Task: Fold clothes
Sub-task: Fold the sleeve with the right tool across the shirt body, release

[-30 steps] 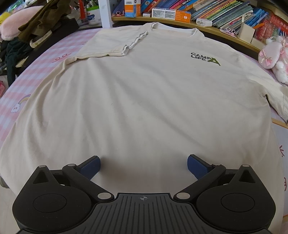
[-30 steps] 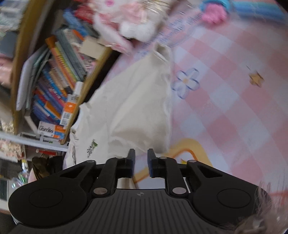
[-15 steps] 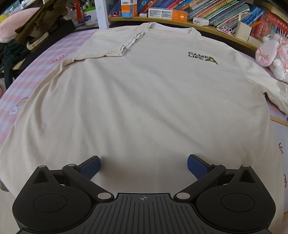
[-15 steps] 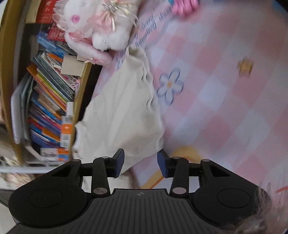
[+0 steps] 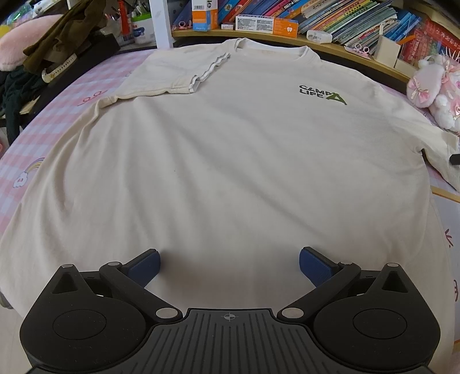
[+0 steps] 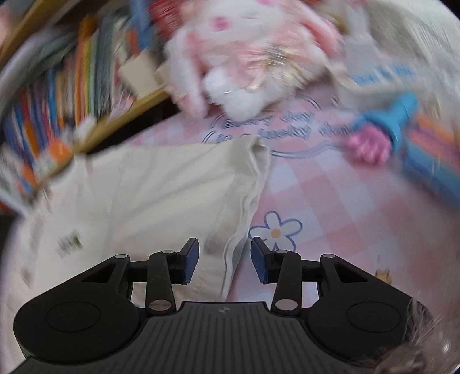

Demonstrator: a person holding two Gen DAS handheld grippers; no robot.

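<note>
A bed in a pink-and-white checked sheet (image 5: 57,126) fills the room's middle — rainbows and flowers printed on it. Behind runs a wooden shelf (image 5: 359,57) crammed with bright books (image 5: 359,20); a plush toy (image 5: 434,86) sits right, dark clothes (image 5: 66,37) heaped left.

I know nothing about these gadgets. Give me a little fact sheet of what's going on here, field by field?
garment: cream T-shirt spread flat, front up, on a pink checked bedsheet
left sleeve: already folded in over the chest
right sleeve: lies out to the side, hem wrinkled
left claw: wide open above the shirt's lower part, holding nothing
right claw: open, the sleeve's hem edge between its pads, not pinched
background: bookshelf, plush toy
</note>
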